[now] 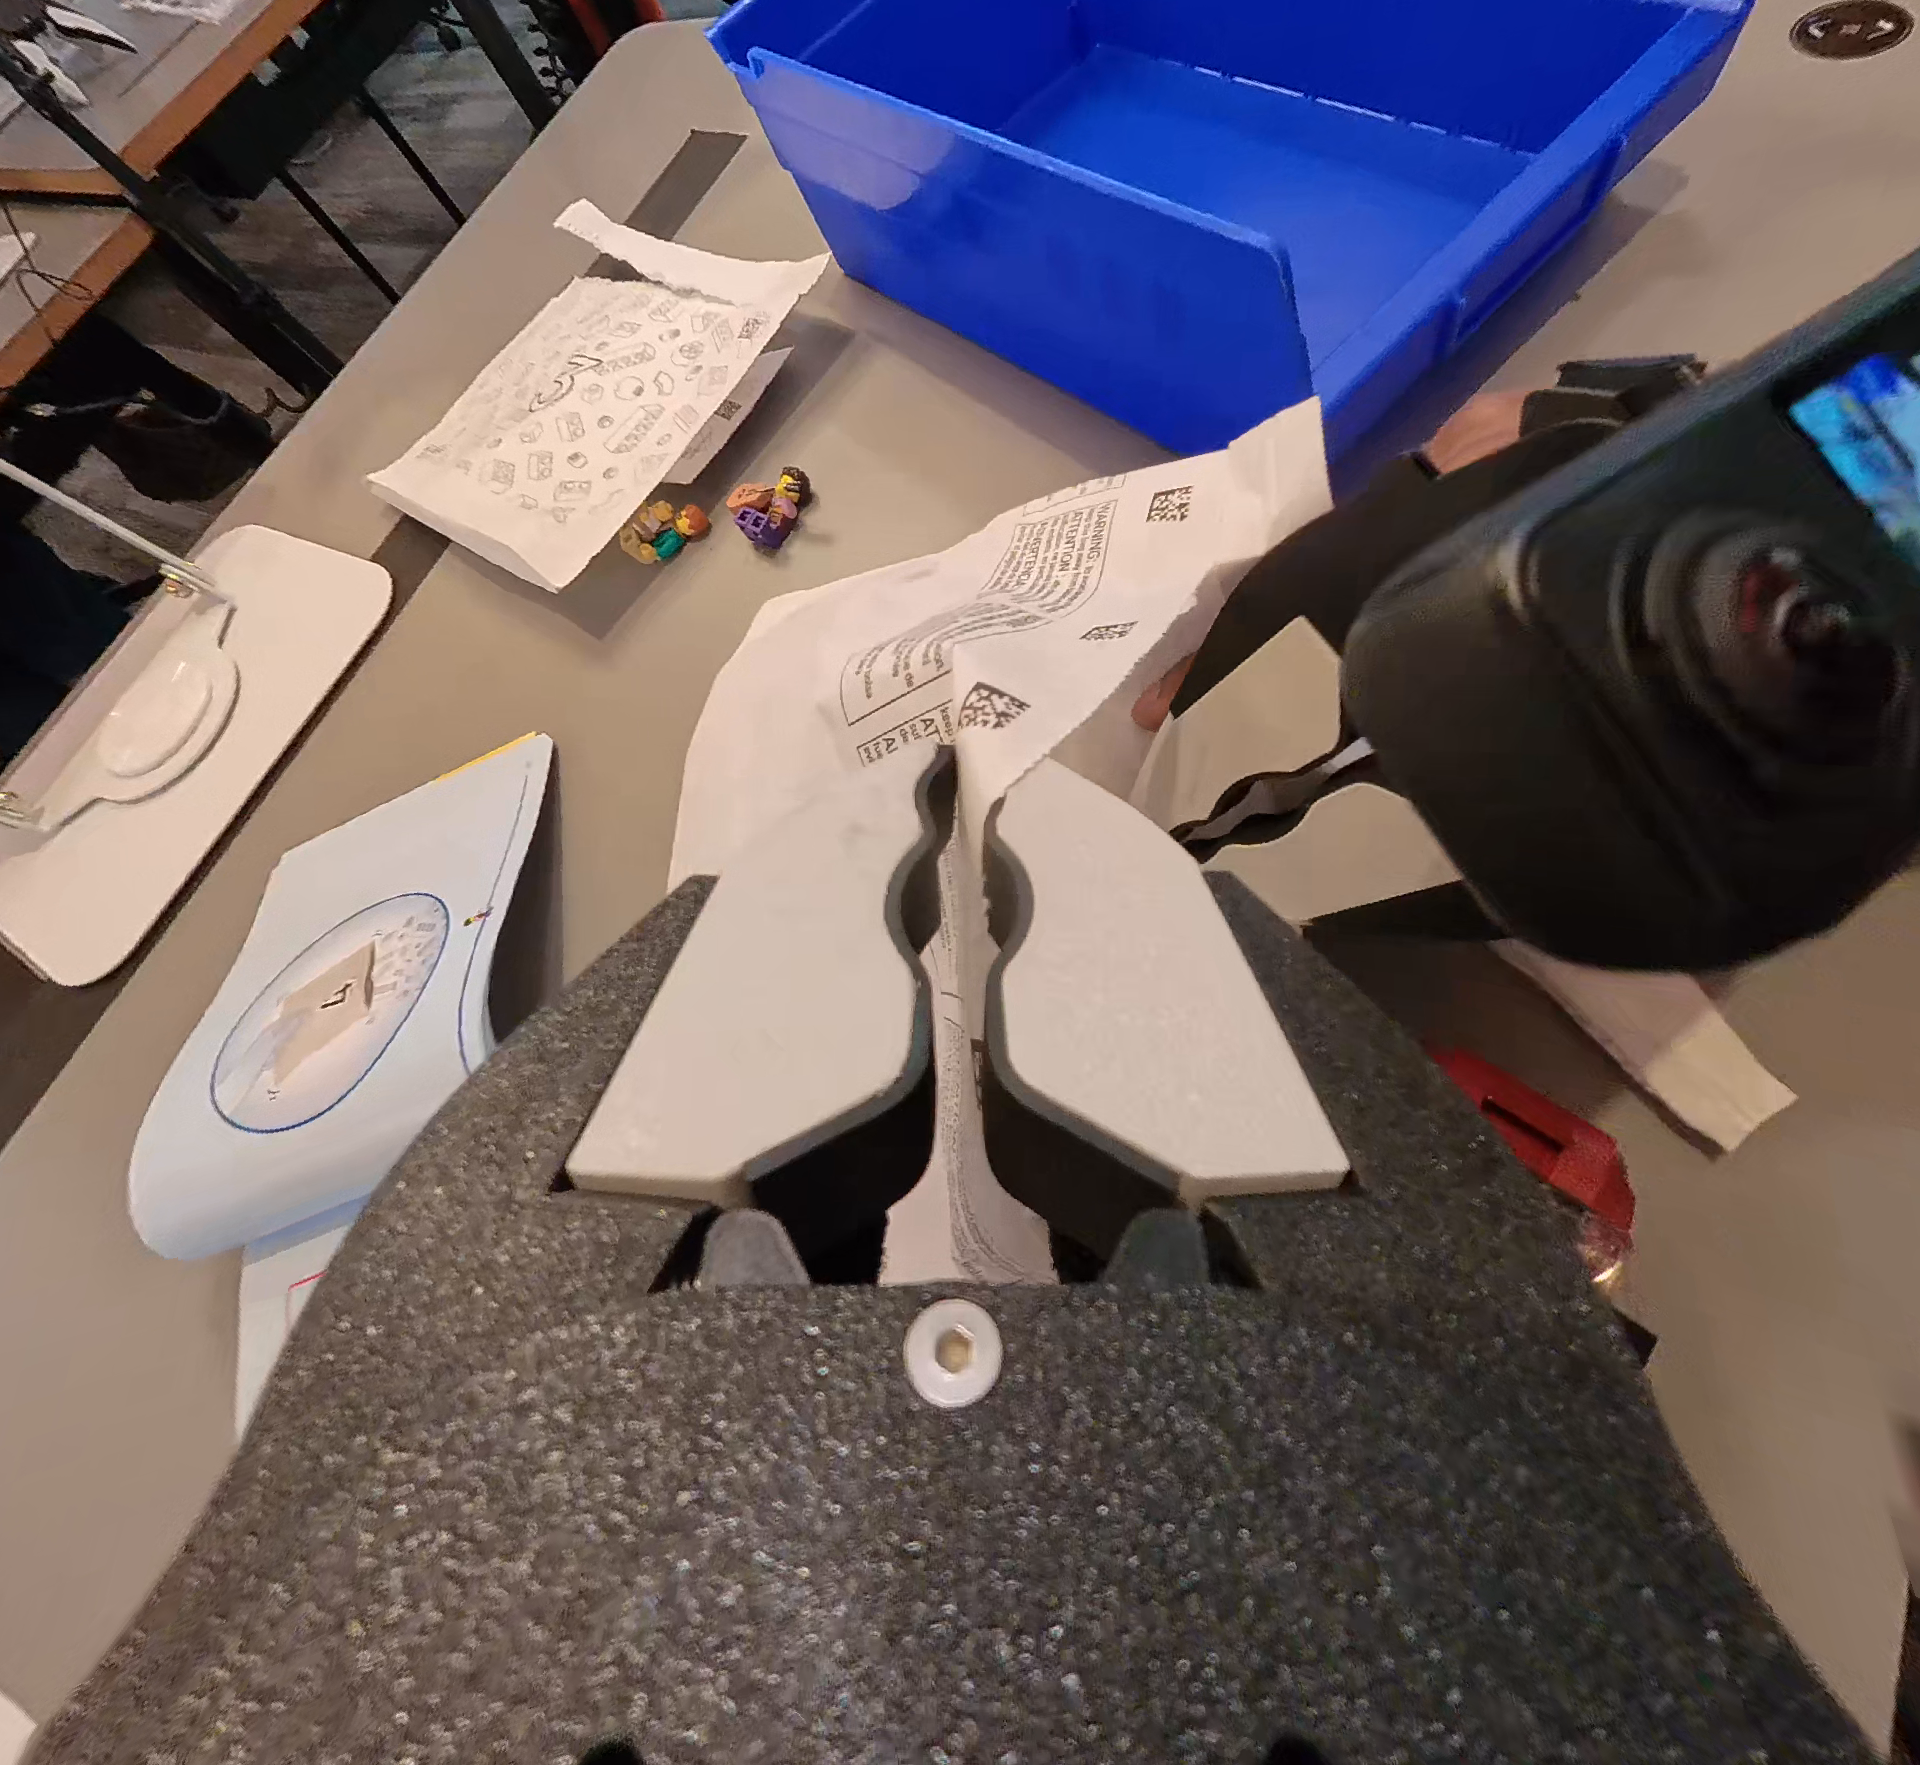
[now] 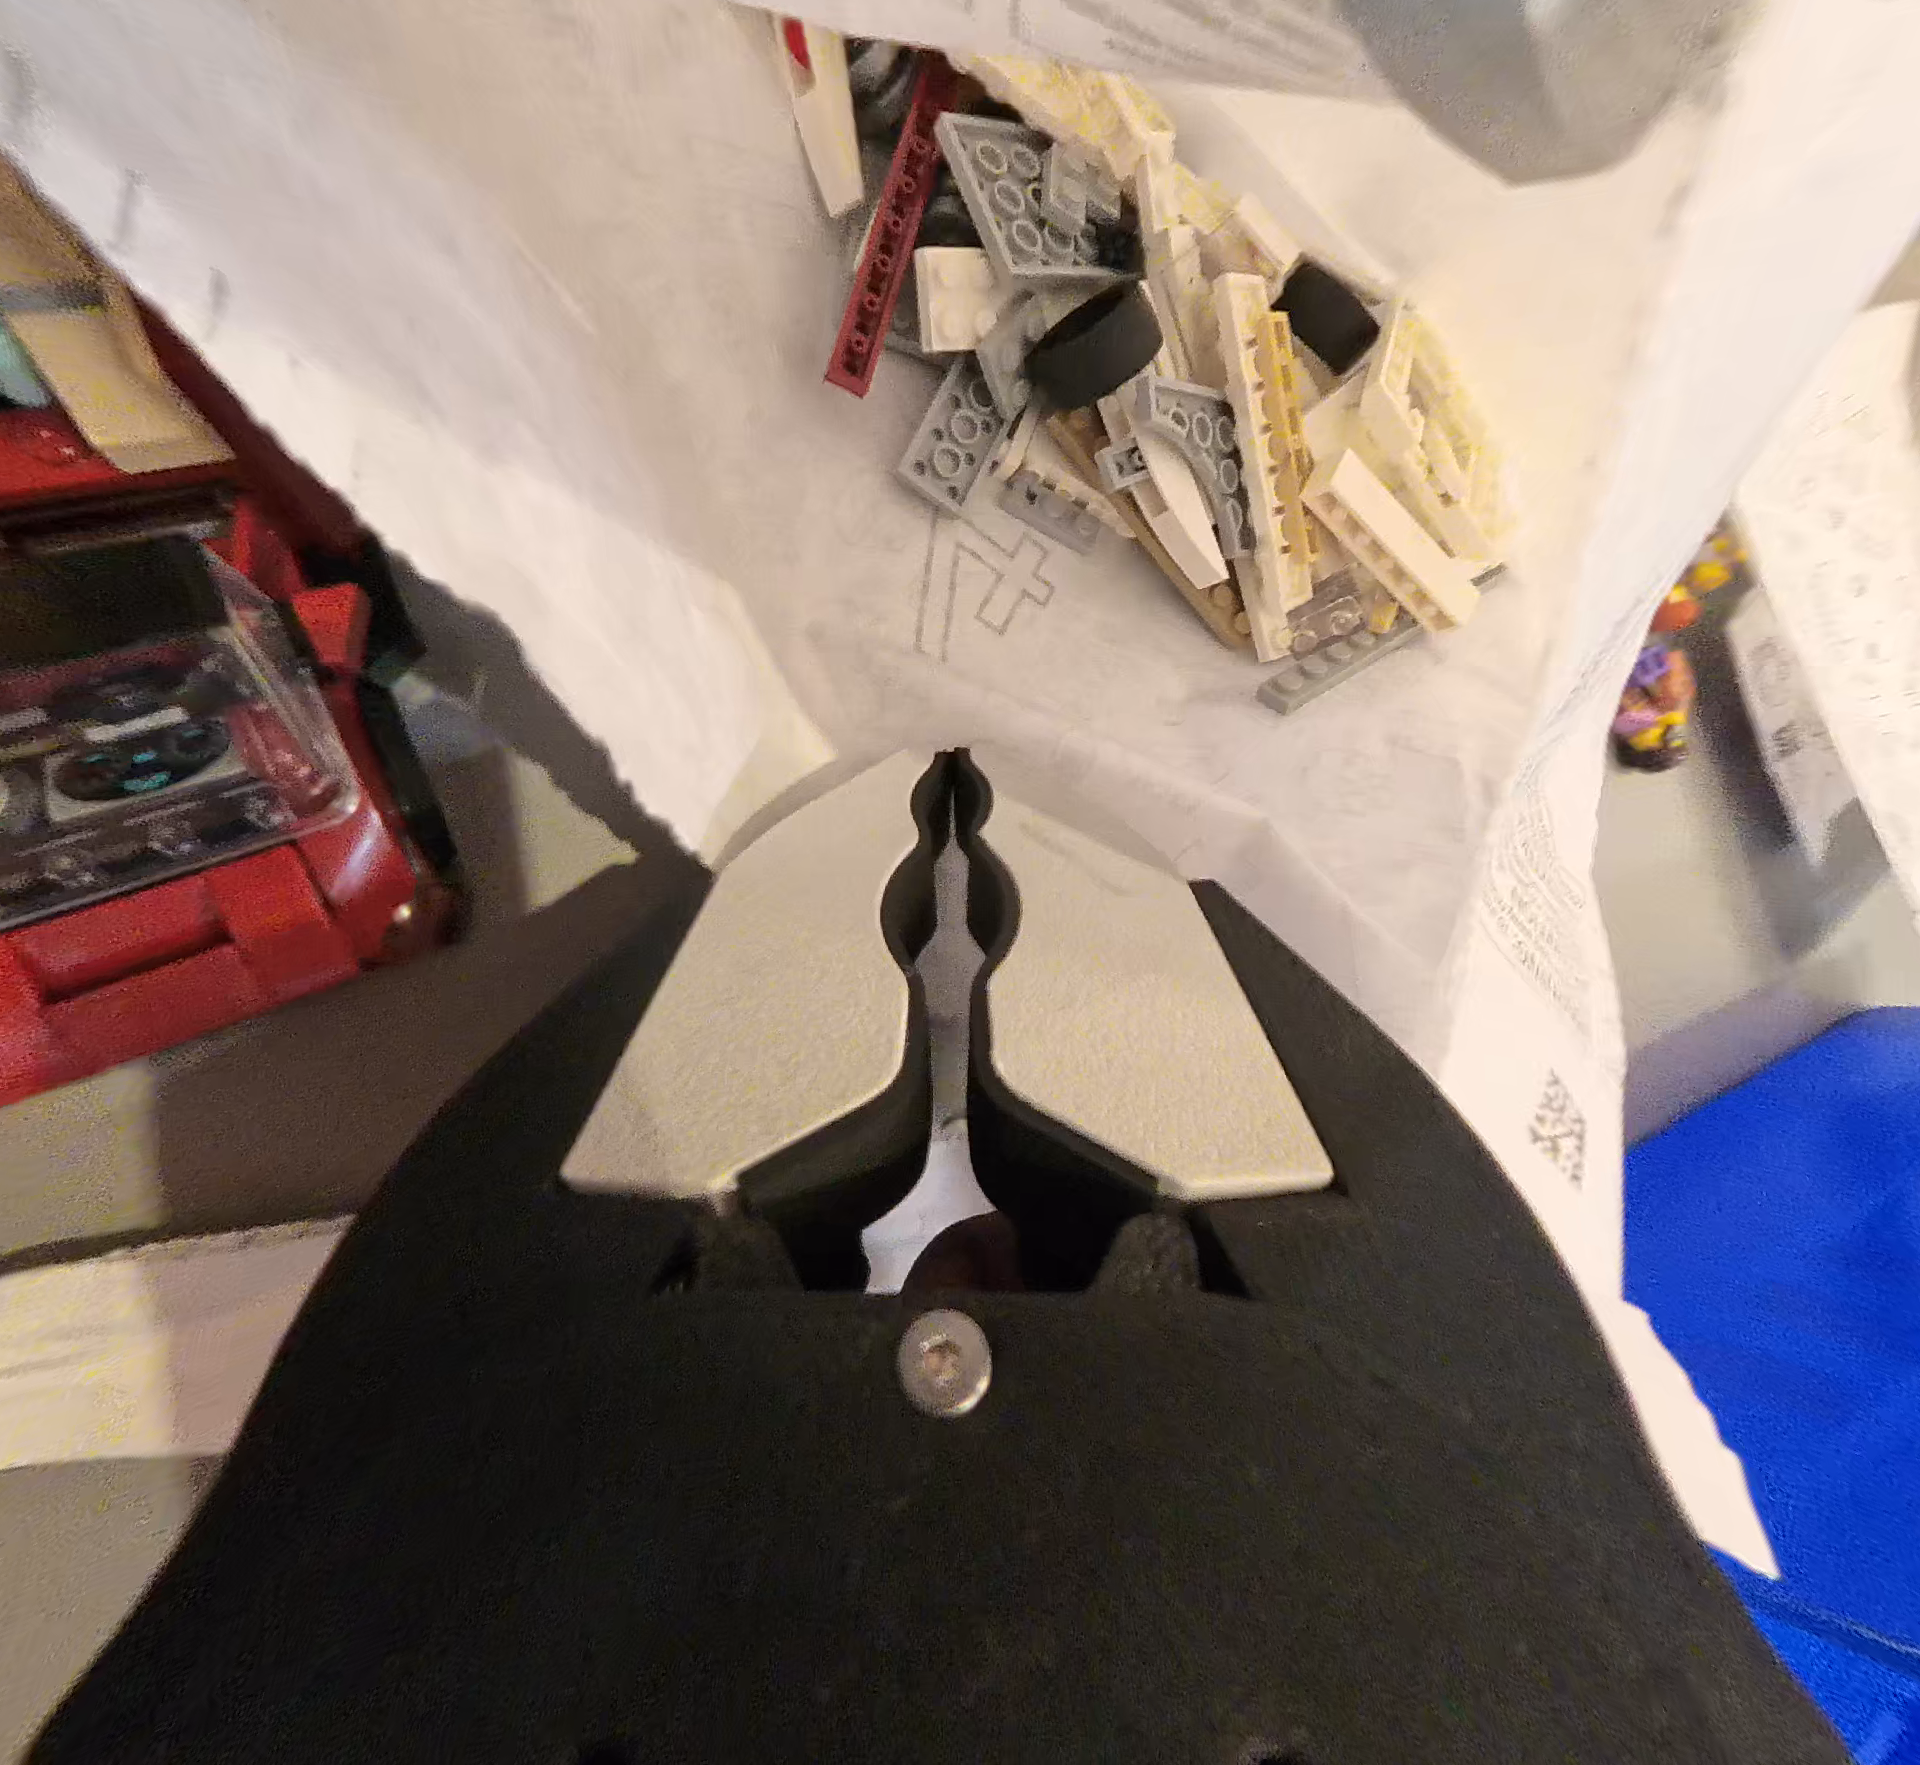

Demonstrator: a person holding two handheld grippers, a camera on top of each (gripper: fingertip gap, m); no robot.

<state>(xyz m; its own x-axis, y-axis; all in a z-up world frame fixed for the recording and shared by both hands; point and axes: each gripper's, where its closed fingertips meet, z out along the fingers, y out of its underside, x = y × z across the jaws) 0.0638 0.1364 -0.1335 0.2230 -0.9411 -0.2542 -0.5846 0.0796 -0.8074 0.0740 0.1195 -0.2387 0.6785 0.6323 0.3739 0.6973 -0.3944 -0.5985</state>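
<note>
Holding paper bag (image 2: 644, 281) open: loose building bricks (image 2: 1195, 385) inside.

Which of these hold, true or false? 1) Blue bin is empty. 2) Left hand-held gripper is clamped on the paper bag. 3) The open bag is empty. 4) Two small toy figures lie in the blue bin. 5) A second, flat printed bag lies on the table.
1) True: the blue bin shows only its bare floor.
2) True: the left hand-held gripper has its jaws shut on the white paper bag.
3) False: a pile of toy bricks lies inside the bag.
4) False: the two toy figures lie on the table, outside the bin.
5) True: the flat bag lies beyond the figures.
</note>
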